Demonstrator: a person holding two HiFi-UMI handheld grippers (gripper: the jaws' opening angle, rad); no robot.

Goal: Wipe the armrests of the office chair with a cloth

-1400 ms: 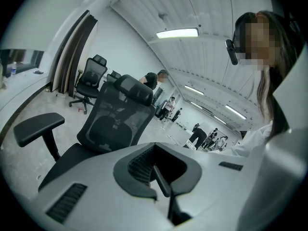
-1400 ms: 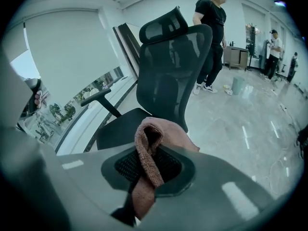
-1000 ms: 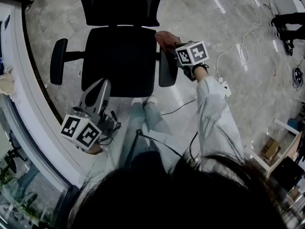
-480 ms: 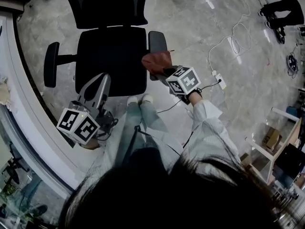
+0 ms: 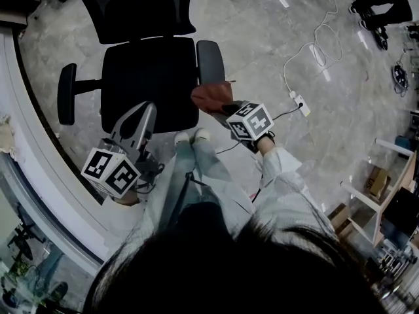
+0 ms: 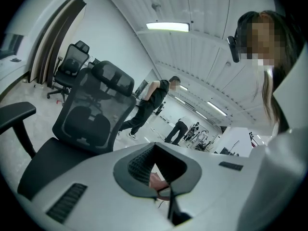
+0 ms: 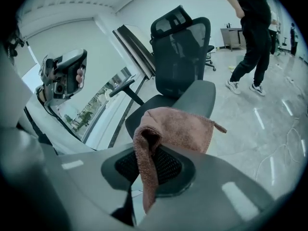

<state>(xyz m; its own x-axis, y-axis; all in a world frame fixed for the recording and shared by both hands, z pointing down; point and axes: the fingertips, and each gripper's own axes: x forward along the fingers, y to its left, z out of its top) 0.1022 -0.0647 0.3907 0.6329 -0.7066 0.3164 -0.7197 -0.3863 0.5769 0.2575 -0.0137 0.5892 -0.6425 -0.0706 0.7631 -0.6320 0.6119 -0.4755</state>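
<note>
As my right tool [image 7: 153, 163] pinches the brownish-pink cloth [image 7: 175, 126], one fold hangs down across the pads and the rest bunches up above the tips. Seen from overhead, the cloth sits just beside the near end of the armrest on my right [image 5: 209, 61], by the front corner of the seat [image 5: 150, 70]; I cannot tell whether it touches that armrest. My left tool [image 5: 144, 111] has its jaws pressed together with nothing between them, and its tips reach over the seat's front edge on the other side. The black office chair [image 7: 180, 57] faces me with its mesh backrest [image 5: 141, 8] farthest away, and its other armrest [image 5: 65, 93] stands well apart from both tools. My white shoes [image 5: 193, 136] are just in front of the seat on the grey stone floor [image 5: 262, 38]. A white cable [image 5: 321, 44] runs across that floor to a power strip [image 5: 298, 101], and a person in black [image 7: 250, 28] is beyond the chair
</note>
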